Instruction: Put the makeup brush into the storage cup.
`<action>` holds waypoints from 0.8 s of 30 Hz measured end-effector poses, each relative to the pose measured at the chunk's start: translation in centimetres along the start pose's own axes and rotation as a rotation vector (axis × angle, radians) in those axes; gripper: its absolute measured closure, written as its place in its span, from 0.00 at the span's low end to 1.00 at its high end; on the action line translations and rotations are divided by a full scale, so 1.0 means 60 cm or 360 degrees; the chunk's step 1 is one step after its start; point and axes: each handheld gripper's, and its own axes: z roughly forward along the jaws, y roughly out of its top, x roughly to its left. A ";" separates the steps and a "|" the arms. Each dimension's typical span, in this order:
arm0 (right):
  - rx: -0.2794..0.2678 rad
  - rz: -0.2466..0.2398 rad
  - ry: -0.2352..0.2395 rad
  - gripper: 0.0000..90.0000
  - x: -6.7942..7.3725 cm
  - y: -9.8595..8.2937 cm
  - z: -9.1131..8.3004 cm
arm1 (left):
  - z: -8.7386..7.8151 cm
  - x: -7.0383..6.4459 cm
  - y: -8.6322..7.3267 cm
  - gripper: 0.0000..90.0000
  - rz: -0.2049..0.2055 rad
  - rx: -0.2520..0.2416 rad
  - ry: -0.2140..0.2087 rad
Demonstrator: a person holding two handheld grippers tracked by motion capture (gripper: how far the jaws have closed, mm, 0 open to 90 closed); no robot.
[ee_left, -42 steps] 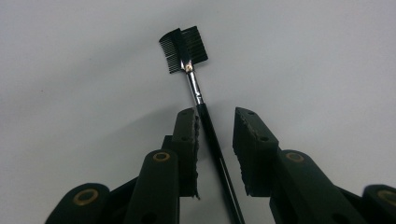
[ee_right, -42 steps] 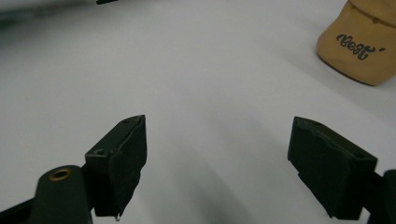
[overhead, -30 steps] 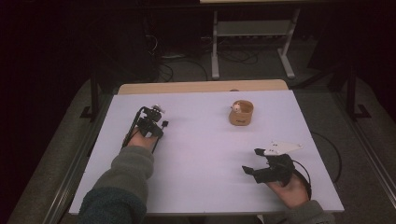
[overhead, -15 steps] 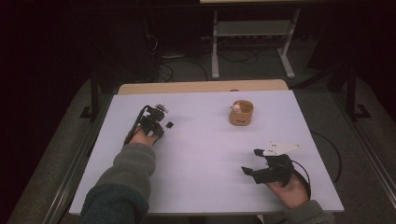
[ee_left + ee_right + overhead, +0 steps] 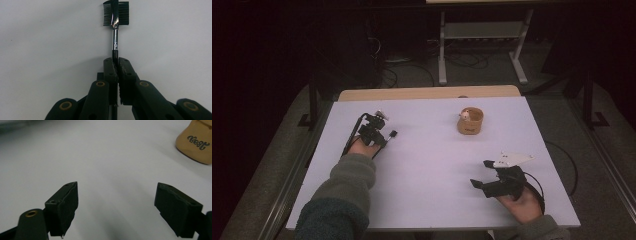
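Across the white table [image 5: 432,165], seen from the high view, the person's two forearms come in from the near edge. On the left, a forearm in a grey-green sleeve [image 5: 343,192] stretches well forward and ends at the left gripper [image 5: 373,131], which sits over the left half of the tabletop with its cable looping beside it. On the right, a bare hand [image 5: 519,204] lies low near the front right corner, palm around the right gripper [image 5: 479,173], which points inward and away, with its pale three-cornered plate on top.

Toward the far right of the table stands a small tan cup [image 5: 470,121], well apart from both grippers. In the right gripper view the same cup [image 5: 196,140] shows at the upper right, and dark script on its side reads "Best".

In the left gripper view the left gripper [image 5: 116,67] has its jaws pressed together on the dark handle of a small brow brush [image 5: 115,37]. The brush's shiny metal neck runs straight out past the jaw tips, and its head carries a fine comb on one side and short black bristles on the other, above the white surface.

In the right gripper view the right gripper [image 5: 117,195] stands spread wide, with nothing between its jaws but bare tabletop.
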 end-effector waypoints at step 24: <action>0.0032 0.0008 0.0007 0.21 0.006 0.002 0.006 | -0.063 -0.031 -0.035 0.95 0.0042 -0.0424 -0.0353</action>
